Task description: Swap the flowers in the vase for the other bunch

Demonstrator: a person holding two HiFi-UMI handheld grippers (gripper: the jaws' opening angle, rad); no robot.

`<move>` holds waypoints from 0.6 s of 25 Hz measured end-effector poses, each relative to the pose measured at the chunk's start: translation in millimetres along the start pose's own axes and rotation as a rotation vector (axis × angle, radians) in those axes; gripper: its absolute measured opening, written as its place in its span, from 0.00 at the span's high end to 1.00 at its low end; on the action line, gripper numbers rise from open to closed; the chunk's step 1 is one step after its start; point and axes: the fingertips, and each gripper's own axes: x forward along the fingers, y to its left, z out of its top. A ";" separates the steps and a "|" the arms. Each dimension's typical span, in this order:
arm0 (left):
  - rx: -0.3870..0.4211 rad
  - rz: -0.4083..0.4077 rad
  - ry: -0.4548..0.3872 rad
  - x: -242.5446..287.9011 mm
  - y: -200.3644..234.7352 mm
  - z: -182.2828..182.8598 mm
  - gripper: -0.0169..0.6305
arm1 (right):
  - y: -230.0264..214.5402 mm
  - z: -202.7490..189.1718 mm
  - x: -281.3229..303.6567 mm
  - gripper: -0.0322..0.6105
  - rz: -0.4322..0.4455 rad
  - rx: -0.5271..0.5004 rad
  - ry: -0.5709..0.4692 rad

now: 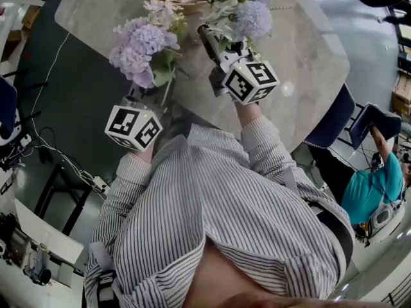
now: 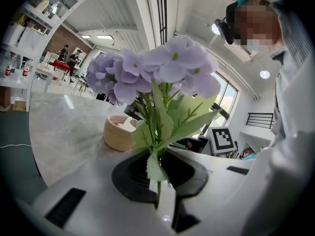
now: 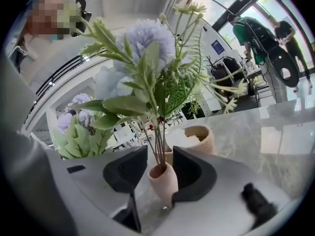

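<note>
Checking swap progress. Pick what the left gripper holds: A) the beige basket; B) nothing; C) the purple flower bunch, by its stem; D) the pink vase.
C: in its own view, the left gripper is shut on the green stem of the purple flower bunch.

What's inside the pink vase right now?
The mixed bunch stands in the pink vase: thin green stems enter its mouth, leaves and a pale blue bloom above. The stem ends inside are hidden by the vase wall.
</note>
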 end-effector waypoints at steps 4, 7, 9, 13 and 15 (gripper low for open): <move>0.005 -0.008 0.001 3.5 2.2 -0.7 0.90 | 1.9 0.2 6.0 0.78 0.011 -0.015 -0.013; 0.005 -0.009 0.002 3.8 2.3 -1.1 0.90 | 3.5 0.0 6.7 0.80 0.019 -0.017 -0.014; 0.004 -0.009 0.002 0.6 0.4 1.0 0.90 | 8.7 3.5 5.5 0.82 0.018 -0.029 -0.017; 0.003 -0.005 0.004 -4.7 -2.5 6.3 0.90 | 16.1 9.9 2.6 0.86 0.004 -0.069 -0.016; 0.004 -0.005 0.000 -4.2 -3.3 7.9 0.90 | 16.3 11.4 1.7 0.87 0.001 -0.081 -0.014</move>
